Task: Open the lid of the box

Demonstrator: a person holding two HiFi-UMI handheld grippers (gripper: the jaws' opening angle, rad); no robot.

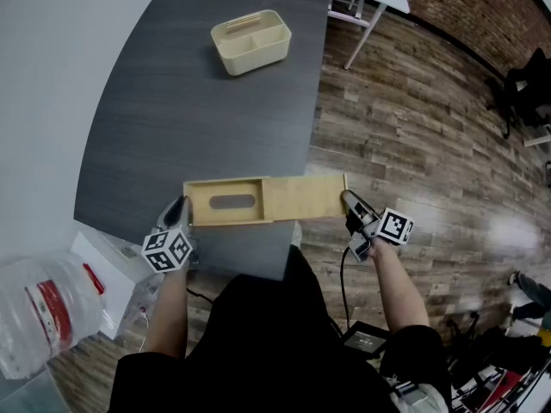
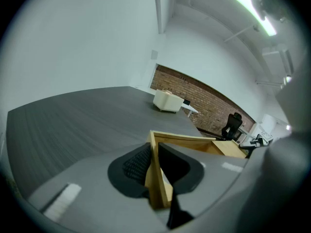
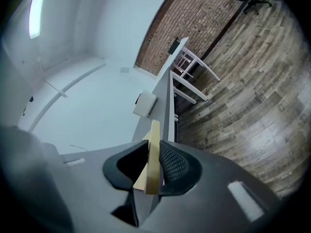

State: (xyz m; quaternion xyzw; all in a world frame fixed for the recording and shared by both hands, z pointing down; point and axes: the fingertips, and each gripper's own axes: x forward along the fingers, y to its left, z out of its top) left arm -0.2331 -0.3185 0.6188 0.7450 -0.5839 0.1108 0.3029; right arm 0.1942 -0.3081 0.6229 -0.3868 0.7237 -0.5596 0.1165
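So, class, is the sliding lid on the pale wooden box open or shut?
Partly open: the flat wooden lid sticks out past the pale wooden box's right end, leaving its inside uncovered.

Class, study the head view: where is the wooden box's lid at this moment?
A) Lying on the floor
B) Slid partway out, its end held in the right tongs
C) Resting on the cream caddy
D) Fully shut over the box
B: the lid sticks out sideways from the wooden box, and its far end is pinched in the right tongs.
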